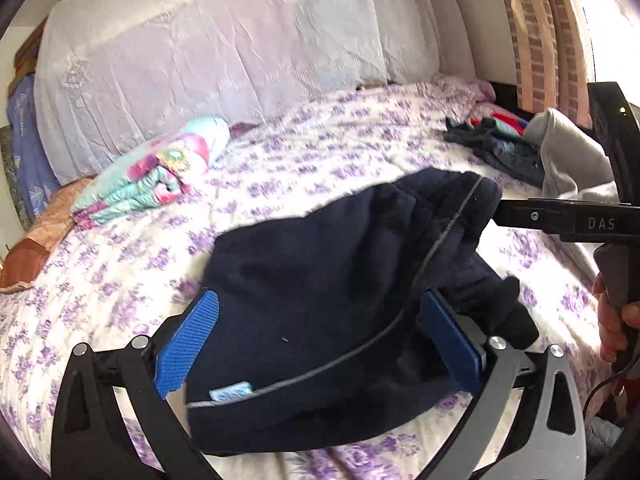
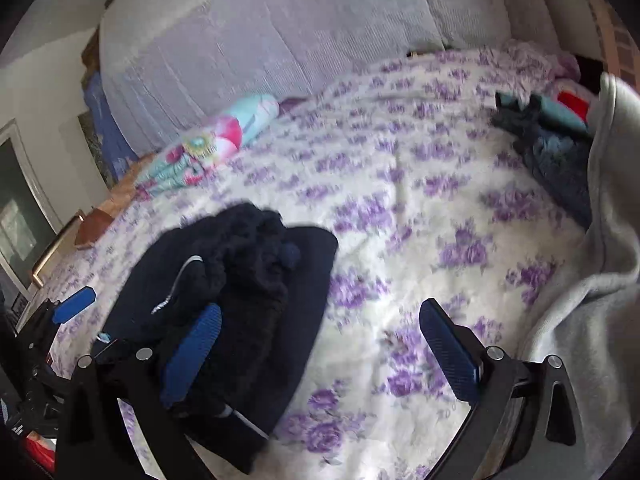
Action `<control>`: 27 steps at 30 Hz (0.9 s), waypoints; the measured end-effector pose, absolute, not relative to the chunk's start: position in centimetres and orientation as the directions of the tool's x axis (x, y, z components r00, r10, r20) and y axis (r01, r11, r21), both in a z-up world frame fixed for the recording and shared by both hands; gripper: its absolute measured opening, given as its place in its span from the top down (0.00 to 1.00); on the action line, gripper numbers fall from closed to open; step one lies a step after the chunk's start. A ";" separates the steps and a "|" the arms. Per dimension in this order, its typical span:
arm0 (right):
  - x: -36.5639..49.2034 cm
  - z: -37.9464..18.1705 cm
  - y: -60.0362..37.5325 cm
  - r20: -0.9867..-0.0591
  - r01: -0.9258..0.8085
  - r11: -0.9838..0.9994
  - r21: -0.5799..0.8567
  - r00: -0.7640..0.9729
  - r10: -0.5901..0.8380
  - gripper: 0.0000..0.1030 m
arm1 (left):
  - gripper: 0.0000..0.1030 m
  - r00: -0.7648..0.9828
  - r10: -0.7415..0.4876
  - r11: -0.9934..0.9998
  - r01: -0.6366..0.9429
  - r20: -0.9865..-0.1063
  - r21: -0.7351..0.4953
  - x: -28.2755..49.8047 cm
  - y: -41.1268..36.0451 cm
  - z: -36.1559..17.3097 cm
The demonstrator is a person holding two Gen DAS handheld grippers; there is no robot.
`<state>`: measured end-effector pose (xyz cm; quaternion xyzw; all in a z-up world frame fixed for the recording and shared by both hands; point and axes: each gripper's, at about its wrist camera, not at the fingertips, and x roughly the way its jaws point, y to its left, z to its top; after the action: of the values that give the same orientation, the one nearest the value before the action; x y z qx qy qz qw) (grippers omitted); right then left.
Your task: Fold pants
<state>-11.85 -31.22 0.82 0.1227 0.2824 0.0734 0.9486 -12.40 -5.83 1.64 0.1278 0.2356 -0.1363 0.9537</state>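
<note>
Dark navy pants (image 1: 320, 292) with a thin grey stripe lie bunched in a folded heap on the purple-flowered bedspread (image 1: 120, 280). My left gripper (image 1: 320, 340) is open, its blue pads on either side of the heap's near end. My right gripper (image 2: 320, 352) is open and empty over bare bedspread (image 2: 400, 240), its left pad at the right side of the pants (image 2: 240, 300). In the left wrist view the right gripper's black finger (image 1: 560, 220) reaches the pants' far right corner. The left gripper's blue pad (image 2: 76, 304) shows at the left of the right wrist view.
A folded floral blanket (image 1: 160, 172) lies at the far left by a white-covered headboard (image 1: 240, 60). A pile of dark and colourful clothes (image 1: 496, 140) and a grey garment (image 2: 592, 300) lie at the right. A curtain (image 1: 540, 32) hangs at the far right.
</note>
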 end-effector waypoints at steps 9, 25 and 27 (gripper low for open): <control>-10.8 2.9 -30.1 -0.463 -0.077 0.957 0.278 0.862 0.204 0.03 | 0.04 0.701 -0.104 0.965 0.244 -0.706 0.101 -6.3 -2.7 -2.5; -7.3 -5.1 -29.7 -0.720 -0.076 0.956 0.284 0.641 0.265 0.03 | 0.04 0.637 -0.258 0.953 0.290 -0.726 -0.084 -6.5 0.5 -3.6; -7.7 -3.9 -28.9 -0.711 -0.058 0.968 0.245 0.668 0.220 0.03 | 0.04 0.675 -0.232 0.960 0.274 -0.701 -0.054 -7.0 0.6 -2.3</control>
<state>-7.66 -28.92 -3.89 0.1012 0.4000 0.0767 0.9077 -6.95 0.62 -2.32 0.0277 0.3788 -0.1384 0.9146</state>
